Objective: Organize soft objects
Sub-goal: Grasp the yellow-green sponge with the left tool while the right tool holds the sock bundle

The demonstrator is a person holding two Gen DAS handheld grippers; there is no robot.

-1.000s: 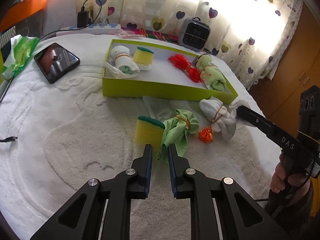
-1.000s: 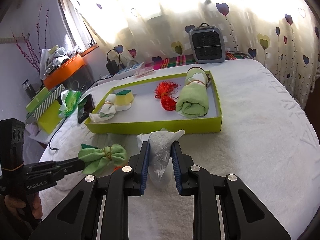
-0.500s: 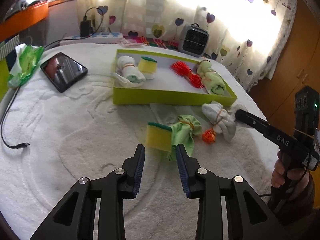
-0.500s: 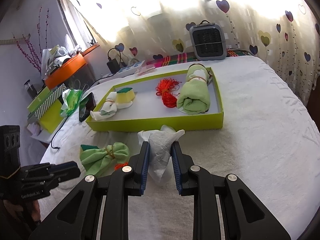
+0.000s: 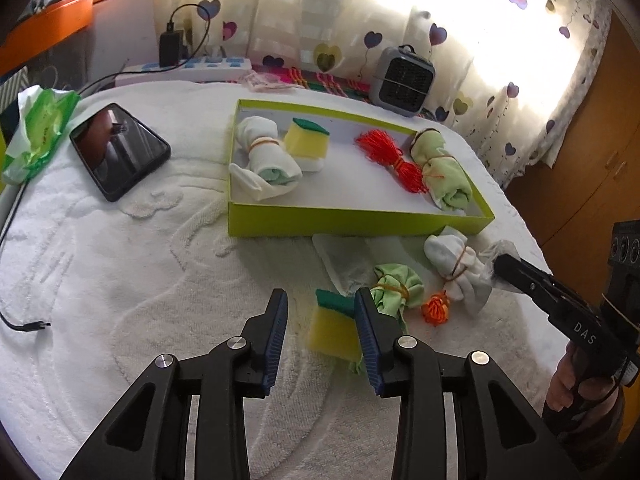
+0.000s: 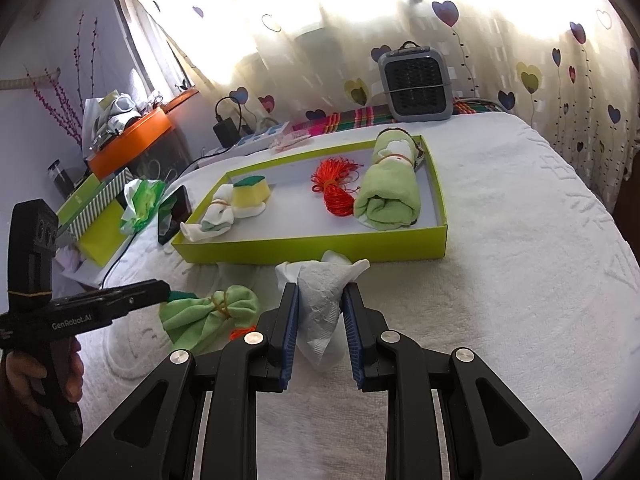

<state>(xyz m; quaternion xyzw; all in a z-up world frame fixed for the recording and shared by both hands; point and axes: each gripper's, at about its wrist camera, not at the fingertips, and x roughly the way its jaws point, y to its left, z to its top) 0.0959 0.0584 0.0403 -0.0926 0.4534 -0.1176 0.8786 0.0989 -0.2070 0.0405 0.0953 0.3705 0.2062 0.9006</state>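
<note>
Four soft things lie in the green tray [image 5: 352,222] and four outside it on the white towel-covered surface [image 5: 120,280] (two sponges, two green cloths), the right tool [image 6: 320,320] pinching the white bundle [image 6: 320,312] while the left tool [image 5: 320,336], just spread, stands open beside the near sponge [image 5: 330,330].

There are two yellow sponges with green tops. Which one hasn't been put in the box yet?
The yellow sponge lying on the white towel, just ahead of the left claw and beside the green cloth bundle. The other sponge already sits inside the green box.
</note>
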